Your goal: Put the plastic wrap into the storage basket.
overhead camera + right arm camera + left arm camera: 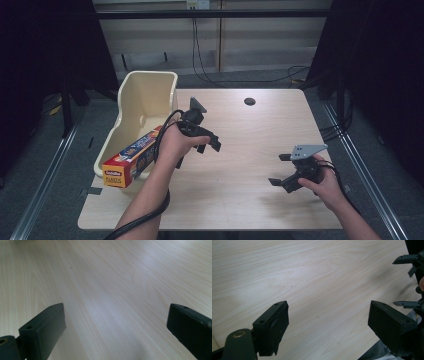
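My left gripper (202, 149) hovers over the wooden table (250, 130) just right of a cream plastic bin (131, 95). In the left gripper view its jaws (328, 322) stand open with bare wood between them. An orange and yellow plastic wrap box (131, 157) lies slanted across the bin's low front, one end jutting toward the table's near left. My right gripper (279, 169) is low at the near right, open, pointing left. Its own view has the jaws (115, 325) wide apart over bare wood. The left gripper view also catches the right gripper (403, 281) farther off.
A dark round cable hole (249, 101) sits near the table's far edge. Cables trail on the floor behind the table. Metal rails run along the floor on both sides. Black curtains close in left and right.
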